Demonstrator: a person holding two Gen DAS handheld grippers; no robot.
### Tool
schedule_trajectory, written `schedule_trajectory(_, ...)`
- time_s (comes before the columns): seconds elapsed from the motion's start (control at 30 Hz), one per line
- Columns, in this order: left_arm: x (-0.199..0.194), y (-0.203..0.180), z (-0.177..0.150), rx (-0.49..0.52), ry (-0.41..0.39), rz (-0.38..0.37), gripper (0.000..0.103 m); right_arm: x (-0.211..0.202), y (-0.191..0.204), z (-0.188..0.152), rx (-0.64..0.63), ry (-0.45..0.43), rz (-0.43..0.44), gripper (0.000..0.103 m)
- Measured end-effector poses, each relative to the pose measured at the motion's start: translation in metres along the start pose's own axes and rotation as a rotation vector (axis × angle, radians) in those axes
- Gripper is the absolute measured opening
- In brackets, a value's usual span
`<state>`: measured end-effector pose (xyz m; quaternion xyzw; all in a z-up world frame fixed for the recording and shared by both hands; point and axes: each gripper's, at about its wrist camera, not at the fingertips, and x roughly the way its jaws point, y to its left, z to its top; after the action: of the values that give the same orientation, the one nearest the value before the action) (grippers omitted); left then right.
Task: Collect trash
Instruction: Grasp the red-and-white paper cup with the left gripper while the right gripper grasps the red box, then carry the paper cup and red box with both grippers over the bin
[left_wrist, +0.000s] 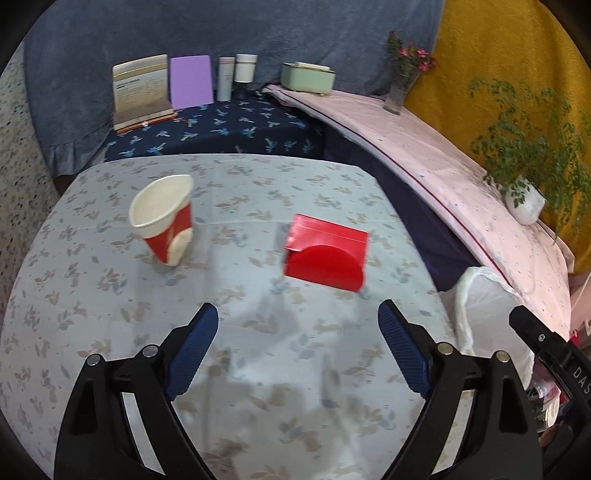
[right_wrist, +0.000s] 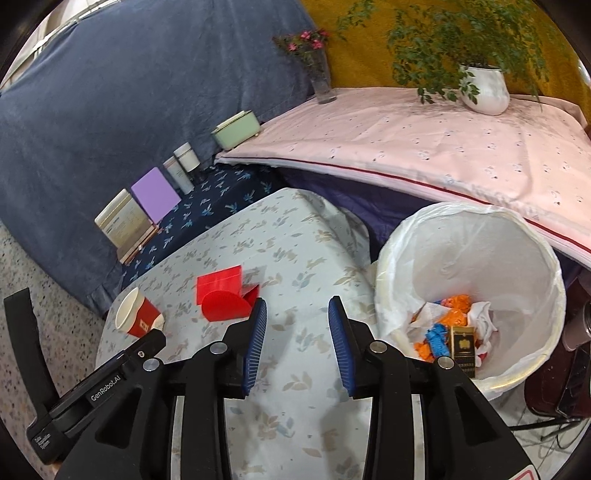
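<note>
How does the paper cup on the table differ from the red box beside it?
The paper cup is round, red and white, with a dented, squashed rim; the red box is flat-sided and all red. The paper cup leans with its mouth open upward; the red box rests low with a half-round flap in front. Both sit on the floral tablecloth, ungripped.

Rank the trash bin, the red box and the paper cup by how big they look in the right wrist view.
1. Trash bin, by far the largest.
2. Red box.
3. Paper cup, slightly smaller than the box; the two lie at a similar distance on the table, so it is a close call.
</note>
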<state>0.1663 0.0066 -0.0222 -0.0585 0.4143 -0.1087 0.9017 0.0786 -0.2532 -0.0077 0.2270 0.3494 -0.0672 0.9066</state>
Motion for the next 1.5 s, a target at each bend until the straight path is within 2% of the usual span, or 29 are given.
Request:
schedule_trajectory(0.2,0.003,0.039,0.004,-0.031,-0.014,0.057,0.084,0.018,0.026,-0.006,-0.035,0.037,0.022,0.035)
schedule_trajectory(0.4,0.015,0.075,0.008,-0.069,-0.012,0.104,0.084,0.04,0.044,-0.01,-0.068,0.07,0.041,0.04)
schedule_trajectory(0.67,0.036,0.097,0.022,-0.038,-0.029,0.159,0.084,0.083,0.061,-0.013,-0.094,0.136,0.056,0.04)
schedule_trajectory(0.83,0.054,0.106,0.033,-0.004,-0.046,0.162,0.084,0.111,0.069,-0.01,-0.124,0.161,0.062,0.049)
schedule_trajectory(1.17,0.081,0.114,0.051,0.015,-0.06,0.137,0.083,0.159,0.076,0.015,-0.156,0.158,0.046,0.051)
schedule_trajectory(1.27,0.087,0.112,0.053,0.013,-0.047,0.116,0.073,0.172,0.082,0.019,-0.168,0.166,0.053,0.052)
schedule_trajectory(1.43,0.094,0.108,0.053,0.021,-0.006,0.086,0.037,0.187,0.089,0.017,-0.184,0.183,0.061,0.052)
schedule_trajectory(1.5,0.094,0.106,0.052,0.016,0.004,0.077,0.035,0.189,0.09,0.014,-0.19,0.192,0.062,0.05)
